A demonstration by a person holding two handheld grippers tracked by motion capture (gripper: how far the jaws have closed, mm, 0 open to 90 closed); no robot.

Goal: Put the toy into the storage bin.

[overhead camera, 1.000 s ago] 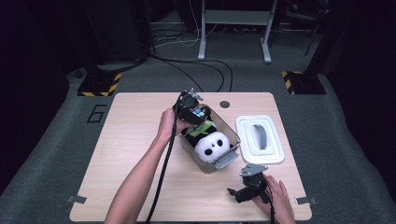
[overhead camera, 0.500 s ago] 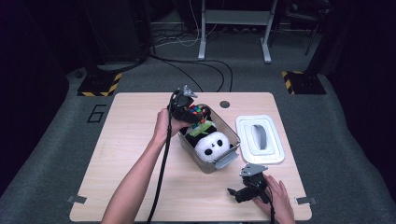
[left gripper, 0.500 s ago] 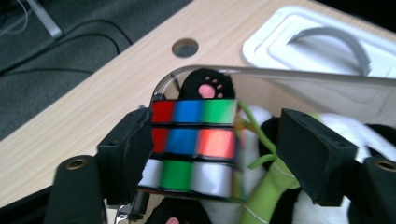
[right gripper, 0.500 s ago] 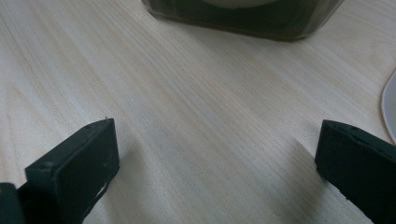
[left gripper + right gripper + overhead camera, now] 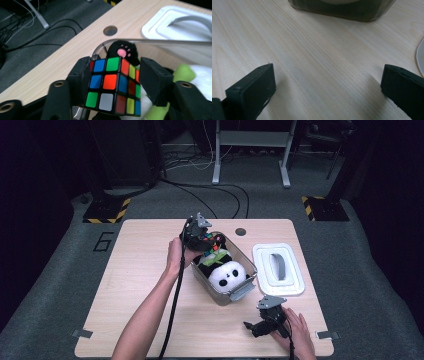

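Left gripper [image 5: 113, 82] jaws just closed, now clamped on the puzzle cube [image 5: 112, 85] by opposite flat faces. Rigid, light, slick plastic; layers may twist. Right gripper [image 5: 327, 87] jaws apart over the bench [image 5: 317, 55].

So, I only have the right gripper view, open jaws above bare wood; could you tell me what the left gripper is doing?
Observer: The left gripper has just been closing its jaws on a colourful puzzle cube at the far corner of the clear box.
Operator: Thank you. Is anything else inside?
Observer: A panda plush lies there, face up.
Operator: And the lid?
Observer: The white lid lies off the box, on the table to its right.
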